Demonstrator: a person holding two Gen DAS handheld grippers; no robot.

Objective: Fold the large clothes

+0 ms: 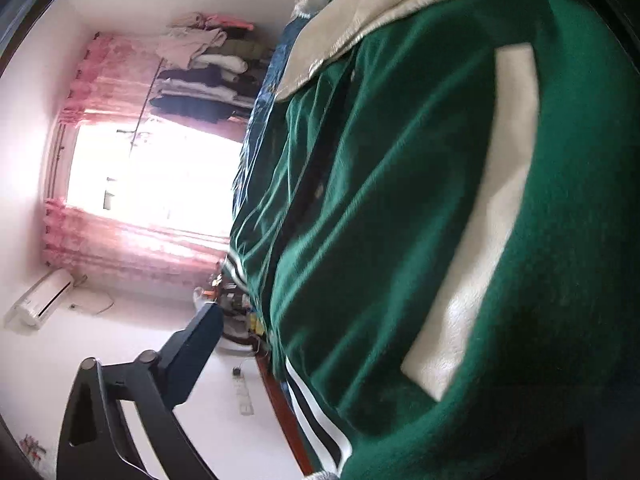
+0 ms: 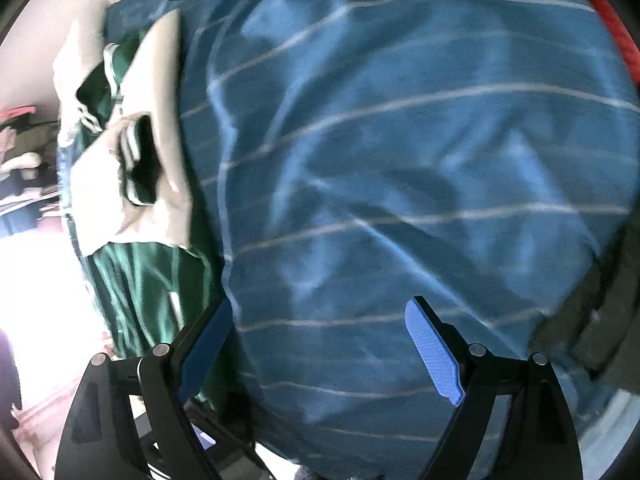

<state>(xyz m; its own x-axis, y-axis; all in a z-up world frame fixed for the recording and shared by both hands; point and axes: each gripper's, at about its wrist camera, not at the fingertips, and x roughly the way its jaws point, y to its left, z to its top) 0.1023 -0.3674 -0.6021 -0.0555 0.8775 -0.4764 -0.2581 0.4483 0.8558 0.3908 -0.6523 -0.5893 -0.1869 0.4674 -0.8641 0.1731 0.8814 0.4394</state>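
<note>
Jacket: glossy green satin, cream leather-like collar and pocket trim | bedsheet: blue, thin pale stripes | right gripper: jaws spread, nothing held | left gripper: one finger seen, grip cannot be told

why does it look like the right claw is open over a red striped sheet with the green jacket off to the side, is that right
Not quite: the sheet is blue with thin pale stripes, not red. The right wrist view shows it filling the frame under the open right claw, with the green jacket off to the side as you said.
</note>
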